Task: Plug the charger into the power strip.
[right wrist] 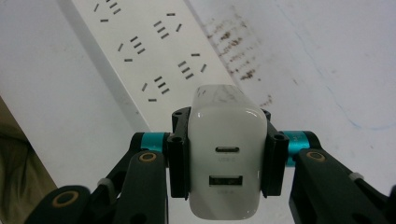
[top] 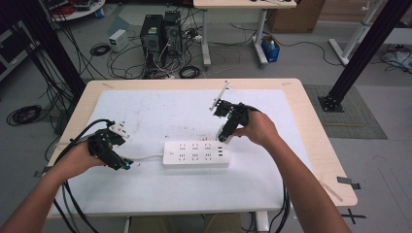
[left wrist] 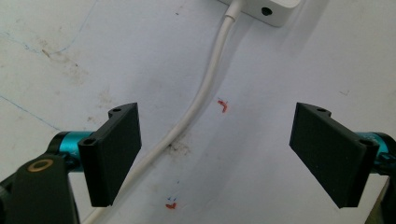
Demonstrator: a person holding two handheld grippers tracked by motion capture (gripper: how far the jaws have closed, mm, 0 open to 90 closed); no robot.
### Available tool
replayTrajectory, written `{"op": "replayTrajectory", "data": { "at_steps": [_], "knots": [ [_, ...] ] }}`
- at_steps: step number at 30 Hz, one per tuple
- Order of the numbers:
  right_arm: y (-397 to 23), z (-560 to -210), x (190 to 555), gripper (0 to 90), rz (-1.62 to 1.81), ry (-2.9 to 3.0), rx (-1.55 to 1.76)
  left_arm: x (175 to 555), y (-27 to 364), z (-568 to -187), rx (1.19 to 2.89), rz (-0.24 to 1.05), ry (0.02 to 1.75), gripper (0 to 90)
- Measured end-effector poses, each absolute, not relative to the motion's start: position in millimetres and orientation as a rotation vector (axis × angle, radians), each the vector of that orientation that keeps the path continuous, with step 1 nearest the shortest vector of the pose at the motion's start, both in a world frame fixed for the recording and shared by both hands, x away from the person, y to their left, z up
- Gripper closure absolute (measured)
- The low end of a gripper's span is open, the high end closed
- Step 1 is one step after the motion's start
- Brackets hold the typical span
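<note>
A white USB charger (right wrist: 227,156) was held clamped between the jaws of the right gripper (top: 228,127), just above the far right end of the power strip (top: 196,154), whose long axis ran crosswise. The left gripper (left wrist: 217,154), jaws wide apart, straddled the strip's cable (left wrist: 205,88).

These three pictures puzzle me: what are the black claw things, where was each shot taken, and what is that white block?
No robot here: a person holds a hand gripper in each hand. The high view looks down on the table. The other two cameras ride on the grippers. The left gripper is open above the white cable of the power strip. The right gripper has its fingers shut on a white USB charger, held over the strip's sockets.
</note>
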State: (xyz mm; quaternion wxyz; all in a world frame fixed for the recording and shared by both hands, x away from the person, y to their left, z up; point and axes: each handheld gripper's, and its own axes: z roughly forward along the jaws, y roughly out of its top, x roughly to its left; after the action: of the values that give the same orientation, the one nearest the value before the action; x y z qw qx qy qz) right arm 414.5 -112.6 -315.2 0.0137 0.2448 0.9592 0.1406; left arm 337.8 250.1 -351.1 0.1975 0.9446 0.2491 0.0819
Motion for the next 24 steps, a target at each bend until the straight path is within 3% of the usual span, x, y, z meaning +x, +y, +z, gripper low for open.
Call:
{"op": "replayTrajectory", "data": {
  "at_steps": [10,24],
  "knots": [
    [-77,-334,422,62.3,0.394,3.067,0.593,336,254,-355,2.639,0.220,0.712,16.8],
    [-58,-345,418,62.3,0.254,3.076,0.301,333,258,-358,2.623,0.215,0.735,16.8]
  ]
}}
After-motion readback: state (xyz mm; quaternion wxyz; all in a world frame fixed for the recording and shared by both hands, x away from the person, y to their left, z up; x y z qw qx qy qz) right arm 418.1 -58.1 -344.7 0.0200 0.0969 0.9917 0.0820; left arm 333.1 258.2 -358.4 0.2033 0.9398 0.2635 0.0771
